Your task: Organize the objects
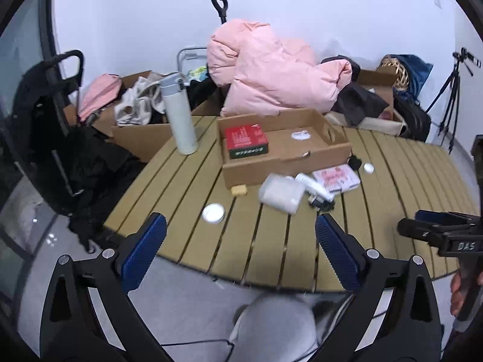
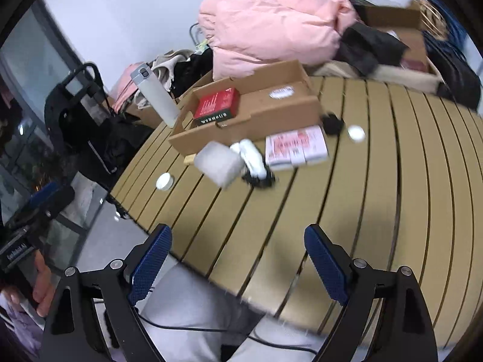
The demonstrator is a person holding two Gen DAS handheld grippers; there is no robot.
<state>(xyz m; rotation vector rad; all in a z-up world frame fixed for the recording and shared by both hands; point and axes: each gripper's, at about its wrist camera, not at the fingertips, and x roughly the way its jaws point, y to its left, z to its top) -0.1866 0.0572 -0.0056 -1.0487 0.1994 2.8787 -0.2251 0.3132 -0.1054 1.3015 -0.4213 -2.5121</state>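
Observation:
A shallow cardboard box (image 1: 286, 158) (image 2: 250, 117) lies on the slatted table (image 1: 271, 241) (image 2: 377, 196), holding a red and green box (image 1: 246, 140) (image 2: 217, 105). In front of it lie a white packet (image 1: 280, 193) (image 2: 219, 163), a white tube with a black end (image 1: 314, 188) (image 2: 253, 158), a pink flat pack (image 1: 335, 178) (image 2: 295, 147), a round white tin (image 1: 213, 212) (image 2: 164, 181), a small white cap (image 1: 369, 168) (image 2: 356, 132) and a yellow block (image 1: 239, 190). My left gripper (image 1: 241, 241) is open and empty above the near table edge. My right gripper (image 2: 238, 250) is open and empty, also near the edge.
A white flask (image 1: 179, 117) (image 2: 157, 96) stands at the table's far left. A pink padded jacket (image 1: 271, 69) (image 2: 265, 27), cardboard boxes with clothes (image 1: 135, 120) and a black cart (image 1: 54, 114) crowd behind and to the left. A tripod (image 1: 452, 90) stands at the right.

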